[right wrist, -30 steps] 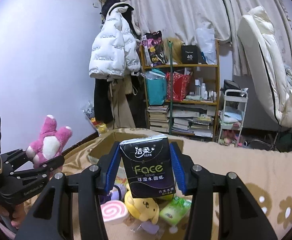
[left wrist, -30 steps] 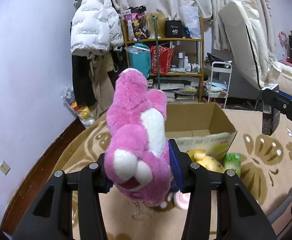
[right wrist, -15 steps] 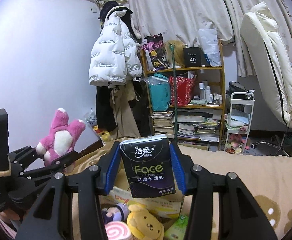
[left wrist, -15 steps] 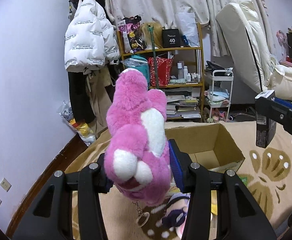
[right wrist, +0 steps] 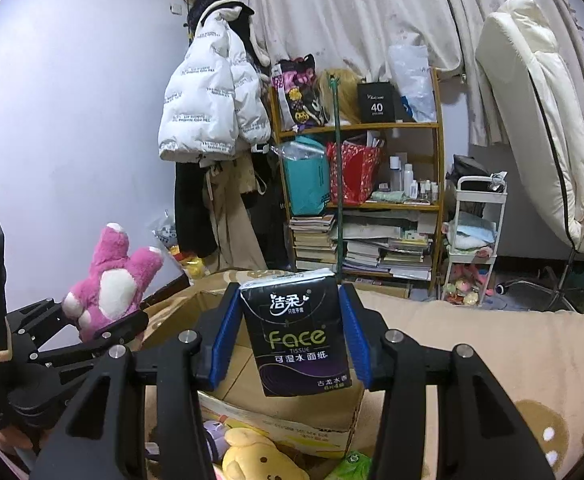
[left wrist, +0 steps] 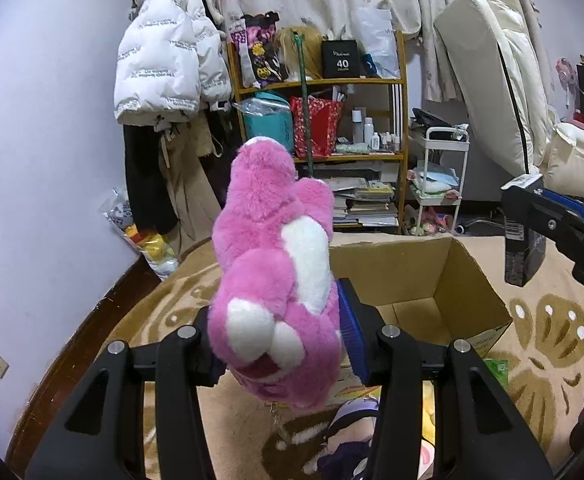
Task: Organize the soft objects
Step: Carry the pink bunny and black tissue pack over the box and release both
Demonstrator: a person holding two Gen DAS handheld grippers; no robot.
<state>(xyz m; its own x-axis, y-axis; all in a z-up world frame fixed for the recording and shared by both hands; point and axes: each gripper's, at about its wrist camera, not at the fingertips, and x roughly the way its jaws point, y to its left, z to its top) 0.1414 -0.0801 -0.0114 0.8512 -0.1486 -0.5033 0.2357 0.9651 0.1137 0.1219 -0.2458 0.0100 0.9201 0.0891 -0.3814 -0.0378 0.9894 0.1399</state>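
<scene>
My left gripper [left wrist: 279, 344] is shut on a pink plush toy [left wrist: 275, 280] with white patches, held upright above the near left corner of an open cardboard box [left wrist: 444, 276]. In the right wrist view my right gripper [right wrist: 292, 332] is shut on a black tissue pack [right wrist: 298, 334] marked "Face", hanging over the box's [right wrist: 287, 412] near side. The left gripper with the pink plush [right wrist: 111, 284] shows at that view's left. The right gripper with its tissue pack [left wrist: 526, 258] reaches in at the left wrist view's right edge.
On the patterned rug [left wrist: 544, 344] in front of the box lie a yellow plush [right wrist: 259, 456], a purple-haired doll [left wrist: 352, 428] and a green packet [right wrist: 356, 464]. Behind stand a loaded shelf [left wrist: 348, 128], a white trolley [left wrist: 440, 184], hanging coats [left wrist: 167, 68] and a leaning mattress [left wrist: 492, 92].
Both grippers have moved forward toward the box with their loads still held. The box looks larger and nearer, and the toys on the rug have slid down to the lower edge of the views.
</scene>
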